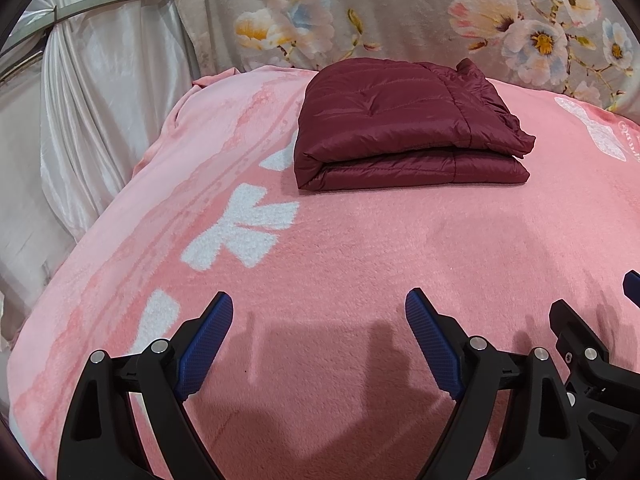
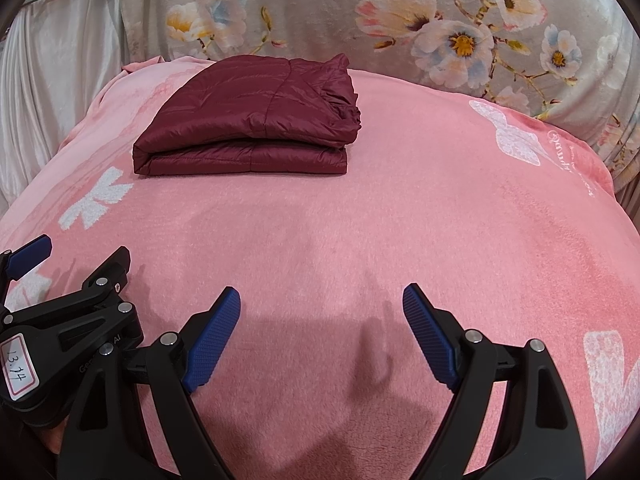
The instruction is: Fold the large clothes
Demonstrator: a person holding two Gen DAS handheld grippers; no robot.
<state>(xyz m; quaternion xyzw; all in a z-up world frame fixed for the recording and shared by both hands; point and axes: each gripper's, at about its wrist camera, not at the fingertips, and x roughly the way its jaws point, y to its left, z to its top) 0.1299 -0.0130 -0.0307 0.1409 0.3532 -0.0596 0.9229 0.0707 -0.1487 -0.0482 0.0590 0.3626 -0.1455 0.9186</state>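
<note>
The jacket (image 1: 404,128) is judged fully folded on the blanket (image 1: 360,240); both grippers (image 1: 319,344) (image 2: 321,338) are held spread and empty, so no further fold is required.

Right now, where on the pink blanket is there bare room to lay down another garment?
The wide bare stretch of the pink blanket between the folded maroon jacket and the two open tools, left tool and right tool, is free. So is the part right of the jacket. The far edge by the floral cover is tight.
</note>
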